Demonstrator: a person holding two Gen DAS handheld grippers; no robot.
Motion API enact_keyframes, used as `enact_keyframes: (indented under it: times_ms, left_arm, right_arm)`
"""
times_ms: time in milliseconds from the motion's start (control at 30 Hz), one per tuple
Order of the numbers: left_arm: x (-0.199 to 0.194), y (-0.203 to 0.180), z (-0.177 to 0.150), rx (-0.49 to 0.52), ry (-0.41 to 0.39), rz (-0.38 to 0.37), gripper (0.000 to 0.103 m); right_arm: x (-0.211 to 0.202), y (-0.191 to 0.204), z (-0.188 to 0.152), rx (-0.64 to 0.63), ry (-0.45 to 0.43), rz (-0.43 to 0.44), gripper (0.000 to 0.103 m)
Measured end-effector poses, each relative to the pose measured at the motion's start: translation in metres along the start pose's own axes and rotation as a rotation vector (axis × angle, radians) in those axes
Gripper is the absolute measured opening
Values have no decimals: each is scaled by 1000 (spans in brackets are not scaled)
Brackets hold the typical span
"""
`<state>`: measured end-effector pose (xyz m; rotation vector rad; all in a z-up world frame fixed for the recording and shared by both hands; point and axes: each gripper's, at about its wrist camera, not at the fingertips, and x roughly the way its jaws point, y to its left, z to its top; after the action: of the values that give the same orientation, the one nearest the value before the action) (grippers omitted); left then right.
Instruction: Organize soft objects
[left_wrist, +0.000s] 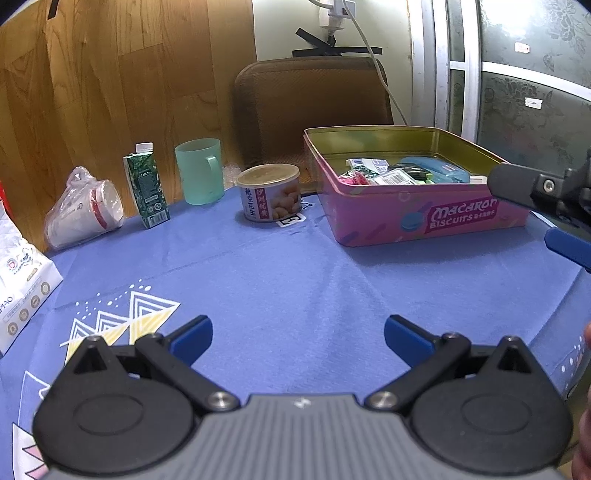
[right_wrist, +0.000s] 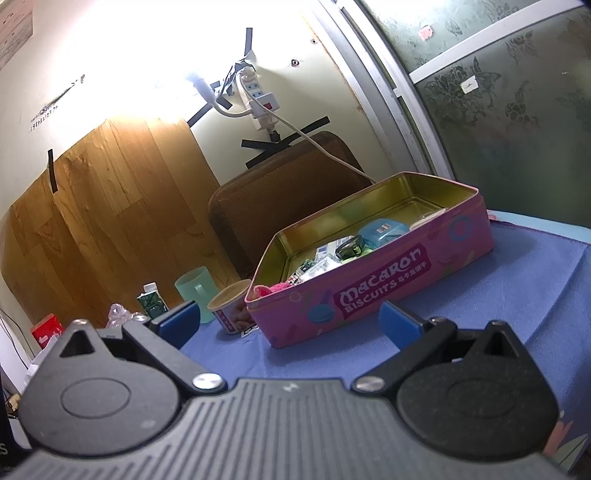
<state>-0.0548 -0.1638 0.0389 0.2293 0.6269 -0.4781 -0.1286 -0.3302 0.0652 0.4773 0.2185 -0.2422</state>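
A pink Macaron Biscuits tin (left_wrist: 424, 218) stands open on the blue tablecloth at the right; it also shows in the right wrist view (right_wrist: 380, 291). Inside lie small packets, a blue case (left_wrist: 436, 168) and a pink fuzzy item (right_wrist: 275, 288) at its near left corner. My left gripper (left_wrist: 297, 341) is open and empty, low over the cloth in front of the tin. My right gripper (right_wrist: 288, 323) is open and empty, raised in front of the tin; its fingers (left_wrist: 517, 184) show at the right edge of the left wrist view.
Along the table's back edge stand a peanut can (left_wrist: 269, 192), a green mug (left_wrist: 199, 170), a green carton (left_wrist: 146, 184) and bagged paper cups (left_wrist: 83, 210). A white packet (left_wrist: 22, 280) lies at the left. A brown chair back (left_wrist: 310, 103) is behind the table.
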Motion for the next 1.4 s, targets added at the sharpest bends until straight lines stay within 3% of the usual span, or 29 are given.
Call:
enact_keyframes:
  times_ms: [1400]
  left_arm:
    - [0,-5,-1,15,4,2,103]
  right_arm:
    - [0,-2,3,4,-8,0,103]
